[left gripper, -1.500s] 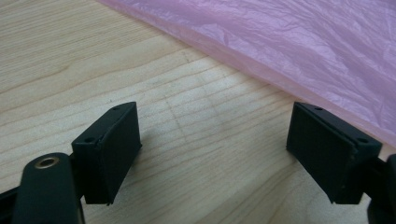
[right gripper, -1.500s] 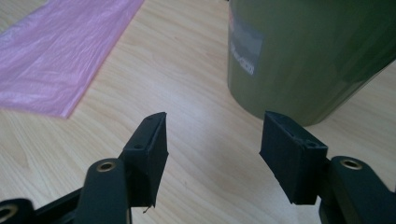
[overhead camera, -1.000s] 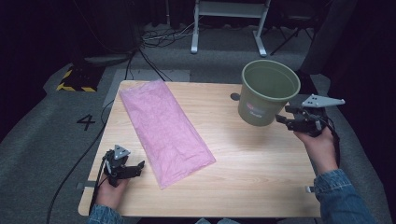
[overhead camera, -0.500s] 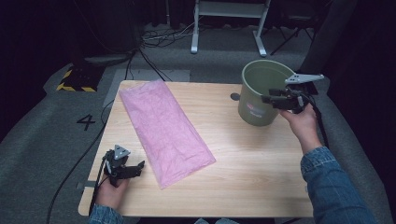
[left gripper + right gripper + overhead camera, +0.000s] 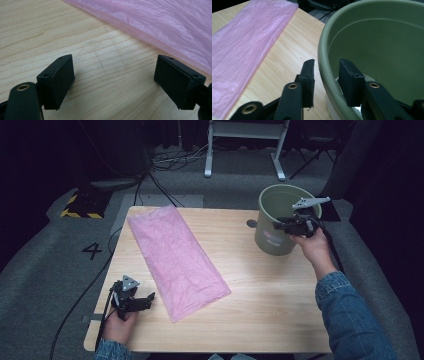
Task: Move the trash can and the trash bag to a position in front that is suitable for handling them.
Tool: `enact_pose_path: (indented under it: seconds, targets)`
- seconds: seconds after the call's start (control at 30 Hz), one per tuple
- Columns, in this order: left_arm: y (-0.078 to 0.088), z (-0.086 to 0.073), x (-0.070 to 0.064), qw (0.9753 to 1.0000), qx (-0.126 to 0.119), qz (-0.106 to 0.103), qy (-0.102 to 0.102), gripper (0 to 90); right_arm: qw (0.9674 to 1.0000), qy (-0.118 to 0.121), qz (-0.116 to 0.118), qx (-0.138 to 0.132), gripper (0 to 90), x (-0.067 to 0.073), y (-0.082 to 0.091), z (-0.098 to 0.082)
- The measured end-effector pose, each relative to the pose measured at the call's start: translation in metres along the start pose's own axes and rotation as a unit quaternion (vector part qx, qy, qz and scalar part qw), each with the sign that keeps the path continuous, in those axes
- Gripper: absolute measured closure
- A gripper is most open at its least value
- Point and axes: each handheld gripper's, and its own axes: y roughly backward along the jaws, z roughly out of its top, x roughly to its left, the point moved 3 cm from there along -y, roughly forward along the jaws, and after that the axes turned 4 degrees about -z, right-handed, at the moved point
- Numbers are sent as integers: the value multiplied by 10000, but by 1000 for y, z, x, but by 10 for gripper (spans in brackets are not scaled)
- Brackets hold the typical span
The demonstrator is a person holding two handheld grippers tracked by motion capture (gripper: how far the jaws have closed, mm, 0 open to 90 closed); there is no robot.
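A flat pink plastic bag (image 5: 175, 255) lies slantwise on the left half of the wooden table (image 5: 265, 300). An olive-green bucket (image 5: 280, 235) stands upright at the table's far right. My right gripper (image 5: 281, 224) straddles the bucket's near rim, one jaw outside and one inside (image 5: 325, 67). Its jaws have just been closing, with the rim between them and thin gaps still showing at both pads. My left gripper (image 5: 147, 300) rests near the front left corner, open over bare wood (image 5: 113, 75), just short of the bag's edge (image 5: 162, 22).
A small dark disc (image 5: 251, 223) lies on the table left of the bucket. Beyond the table are a white metal stand (image 5: 245, 145), floor cables and a black-and-yellow striped block (image 5: 80, 207). A "4" (image 5: 93, 250) is marked on the floor at the left.
The right hand has moved left from beside the bucket up to its rim, and its jaws have narrowed around the rim. The left hand, bag and bucket have kept still.
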Motion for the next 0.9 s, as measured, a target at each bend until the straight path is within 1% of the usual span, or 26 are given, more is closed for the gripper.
enact_pose_path:
  seconds: [0.03,0.07,0.1,0.17,0.2,0.23,0.27,0.3,0.33,0.37,0.4,0.43,0.47,0.5,0.53,0.57,0.6,0.63,0.67,0.7,0.73,0.77,0.8,0.83,0.9]
  targets:
    - [0,0,0,10000,0,-2,-1,164,9999,28,149,24,724,2,2,0]
    - [0,0,0,10000,-1,-2,-2,164,9999,28,149,24,724,2,2,0]
    - [0,0,0,10000,-2,-1,-1,164,9998,56,208,43,727,5,3,0]
    - [0,0,0,10000,-3,-3,0,163,9993,231,284,100,720,16,8,-2]
    - [0,0,0,10000,-3,-3,0,163,9993,231,284,100,720,16,8,-2]
    - [0,0,0,10000,-3,-4,-1,163,9985,340,411,80,702,26,12,-4]
    - [0,0,0,10000,-3,-4,-3,163,9982,419,435,62,683,32,14,-6]
    - [0,0,0,10000,-3,-4,-3,164,9982,419,435,62,683,32,14,-6]
    - [0,0,0,10000,-1,-3,-1,164,9974,529,497,43,676,42,20,-10]
    - [0,0,0,10000,-3,-3,-2,164,9974,529,497,43,676,42,20,-10]
    - [0,0,0,10000,-3,-4,-1,163,9968,561,563,46,677,46,22,-11]
    - [0,0,0,10000,-4,-4,1,163,9956,643,684,68,672,56,28,-14]
    - [0,0,0,10000,-1,-5,-14,163,9949,672,745,84,665,61,30,-15]
    - [0,0,0,10000,-1,-5,-14,162,9949,672,745,84,665,61,30,-15]
    - [0,0,0,10000,-1,-6,-15,163,9938,688,867,95,639,72,34,-17]
    - [0,0,0,10000,5,-6,-15,162,9932,692,933,91,625,78,36,-18]
    - [0,0,0,10000,5,-6,-15,163,9932,692,933,91,625,78,36,-18]
    - [0,0,0,10000,5,-9,-15,162,9926,697,993,100,610,89,41,-20]
    - [0,0,0,10000,4,-8,-16,162,9926,697,993,100,610,89,41,-20]
    - [0,0,0,10000,4,-9,-16,162,9914,706,1093,106,612,99,46,-23]
    - [0,0,0,10000,5,-10,-17,163,9908,719,1142,114,612,105,49,-24]
    - [0,0,0,10000,5,-10,-17,163,9908,719,1142,114,612,105,49,-24]
    - [0,0,0,10000,6,-10,-17,163,9902,734,1178,118,612,109,51,-25]
    - [0,0,0,10000,8,-11,-17,163,9885,811,1268,110,604,122,56,-27]
    - [-1,1,0,10000,5,-6,3,163,9870,887,1340,89,595,132,60,-30]
